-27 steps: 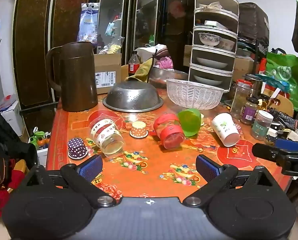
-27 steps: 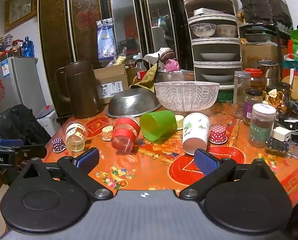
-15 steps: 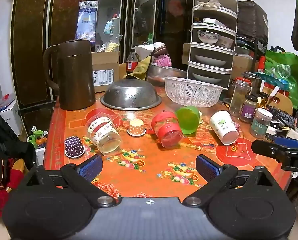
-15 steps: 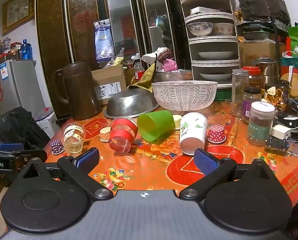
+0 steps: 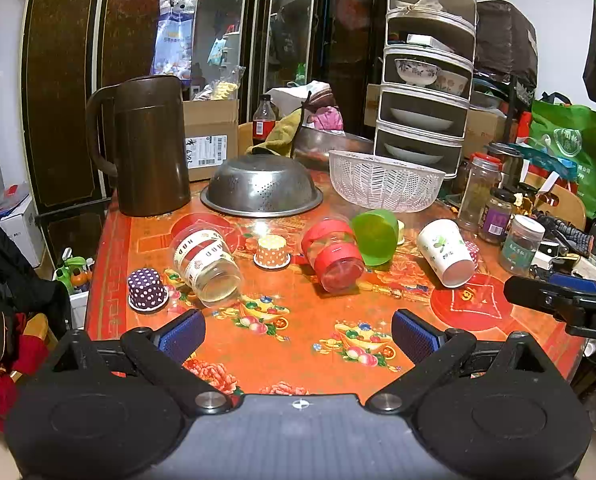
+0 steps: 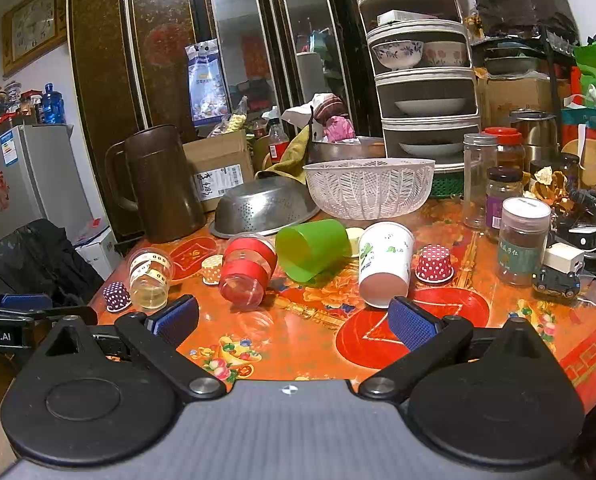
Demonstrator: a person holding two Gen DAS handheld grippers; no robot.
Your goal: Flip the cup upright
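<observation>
Both tongs, left [image 5: 297, 332] and right [image 6: 293, 318], stand open and empty at the counter's [image 5: 298, 328] near edge; approach stage, no grasp yet on the tipped cups [image 6: 385, 262] mid-counter.

Count of items on the table [image 5: 298, 344], both views cross-checked.

Cups lying on their sides: 4. One clear cup with printed bands [image 5: 205, 264], one clear cup with red bands [image 5: 334, 256], one green cup [image 5: 376, 236], one white paper cup [image 5: 446, 252].

Small dotted baking cups, mouth down: 3. Purple [image 5: 147, 290], orange [image 5: 271, 251], red [image 6: 434, 263].

Bowl-shaped strainers: 2. One metal colander [image 5: 261, 190], inverted; one white plastic basket [image 5: 386, 186], upright.

Brown pitcher [image 5: 145, 144]: 1.

Lidded jars at the right edge: at least 4 [image 6: 524, 240]; more may be hidden behind.

Grippers in view: 2.
</observation>
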